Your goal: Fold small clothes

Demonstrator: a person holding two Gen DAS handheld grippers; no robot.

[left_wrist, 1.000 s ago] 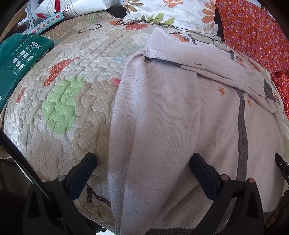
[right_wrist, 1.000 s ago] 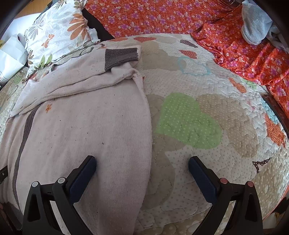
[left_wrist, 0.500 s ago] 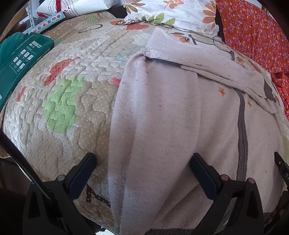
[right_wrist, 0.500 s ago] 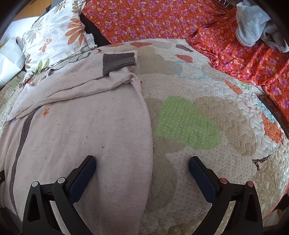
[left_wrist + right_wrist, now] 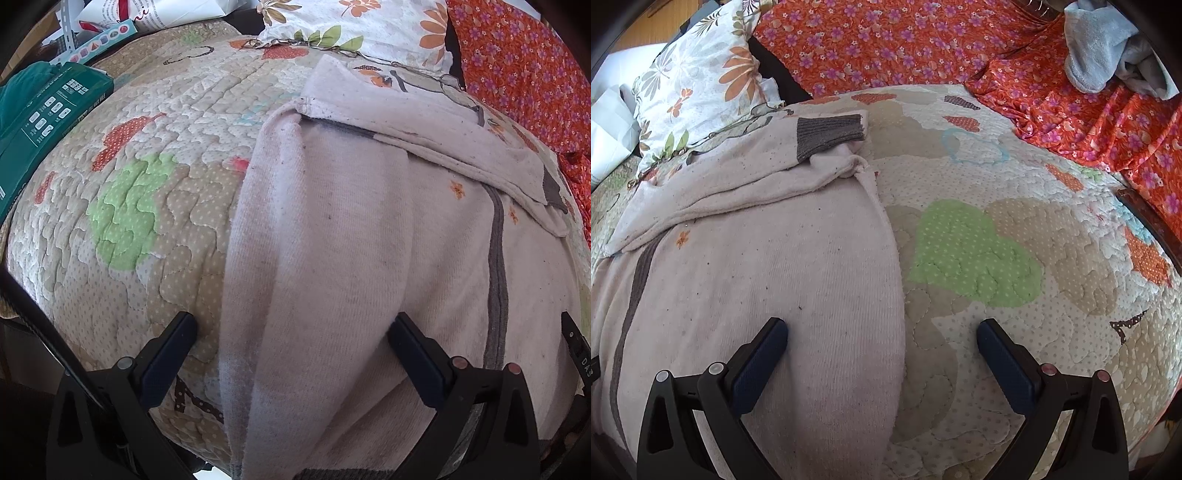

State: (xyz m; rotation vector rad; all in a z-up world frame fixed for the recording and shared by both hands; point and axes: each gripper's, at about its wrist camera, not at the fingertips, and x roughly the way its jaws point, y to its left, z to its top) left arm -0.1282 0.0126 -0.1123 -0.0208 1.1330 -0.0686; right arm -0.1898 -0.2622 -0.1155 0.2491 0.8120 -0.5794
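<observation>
A pale pink child's sweater [image 5: 351, 258] with a grey stripe lies flat on a quilted mat [image 5: 147, 177]. One sleeve is folded across its top, ending in a grey ribbed cuff [image 5: 829, 131]. My left gripper [image 5: 291, 332] is open and straddles the sweater's left edge near the hem. My right gripper [image 5: 882, 336] is open and straddles the sweater's right edge [image 5: 897, 295], with the sweater [image 5: 757, 277] to its left. Neither gripper holds anything.
A floral pillow [image 5: 698, 85] lies behind the sweater. An orange flowered cloth [image 5: 960, 40] covers the back and right. A grey-blue garment [image 5: 1104, 48] lies at the far right. A green box [image 5: 40, 122] sits at the left edge.
The right gripper has drawn back and tilted slightly, so more of the orange cloth and the far garment show. The left gripper has barely moved. The sweater lies as before.
</observation>
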